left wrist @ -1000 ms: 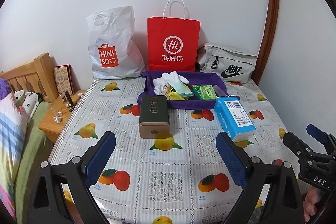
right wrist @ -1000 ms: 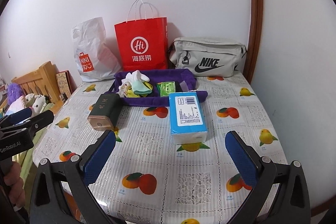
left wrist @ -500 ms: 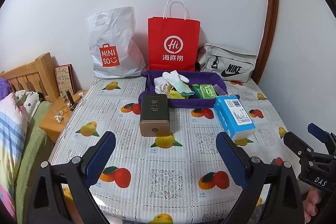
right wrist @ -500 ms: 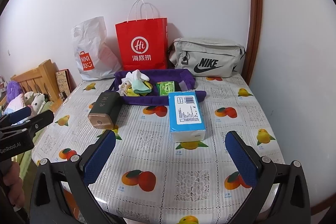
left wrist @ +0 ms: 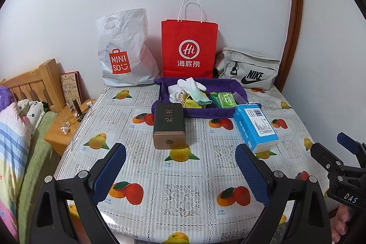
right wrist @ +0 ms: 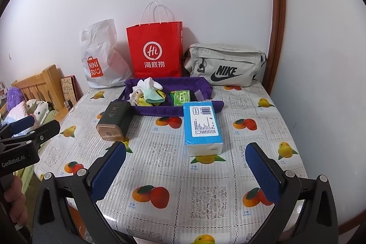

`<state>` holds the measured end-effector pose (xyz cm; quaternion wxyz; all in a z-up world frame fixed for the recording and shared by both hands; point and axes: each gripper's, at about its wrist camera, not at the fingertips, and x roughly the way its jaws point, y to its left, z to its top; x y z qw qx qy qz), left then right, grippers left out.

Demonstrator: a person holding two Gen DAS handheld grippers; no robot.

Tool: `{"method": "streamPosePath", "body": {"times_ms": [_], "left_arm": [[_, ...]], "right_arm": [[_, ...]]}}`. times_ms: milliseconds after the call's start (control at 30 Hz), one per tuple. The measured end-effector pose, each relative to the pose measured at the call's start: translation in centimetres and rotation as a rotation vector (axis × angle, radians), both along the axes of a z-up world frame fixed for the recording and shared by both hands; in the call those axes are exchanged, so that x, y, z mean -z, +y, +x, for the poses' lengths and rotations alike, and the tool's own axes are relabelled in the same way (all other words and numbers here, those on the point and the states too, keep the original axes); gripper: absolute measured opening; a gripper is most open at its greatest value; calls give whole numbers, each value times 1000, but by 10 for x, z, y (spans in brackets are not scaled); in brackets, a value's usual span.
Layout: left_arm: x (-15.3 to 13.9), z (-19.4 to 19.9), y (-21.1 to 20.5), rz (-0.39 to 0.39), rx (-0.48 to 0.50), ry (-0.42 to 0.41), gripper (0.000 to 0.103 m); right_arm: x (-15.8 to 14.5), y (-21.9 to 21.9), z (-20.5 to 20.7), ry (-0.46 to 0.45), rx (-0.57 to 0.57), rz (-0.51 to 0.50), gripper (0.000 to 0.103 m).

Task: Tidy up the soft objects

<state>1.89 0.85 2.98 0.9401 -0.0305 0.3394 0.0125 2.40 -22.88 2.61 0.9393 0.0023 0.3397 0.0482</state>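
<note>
A purple fabric tray sits at the back of the table. It holds a heap of white, mint and yellow socks and a green packet. A blue tissue pack lies in front of the tray on the right. A dark green tin lies in front on the left. My left gripper hovers open over the near table, short of the tin. My right gripper is open too, short of the tissue pack. Neither holds anything.
Against the wall stand a white Miniso bag, a red paper bag and a grey Nike bag. A wooden nightstand and a bed lie left of the table. The right wall is close.
Both views shifted only slightly, drawing back a little from the table. Nothing on the table moved and both grippers stayed open.
</note>
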Motion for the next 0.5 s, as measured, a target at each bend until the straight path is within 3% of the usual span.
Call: {"method": "streamPosePath", "body": {"times_ms": [500], "left_arm": [[-3, -2, 1, 2, 0, -3, 97]], "right_arm": [[0, -2, -1, 0, 3, 0, 103]]}}
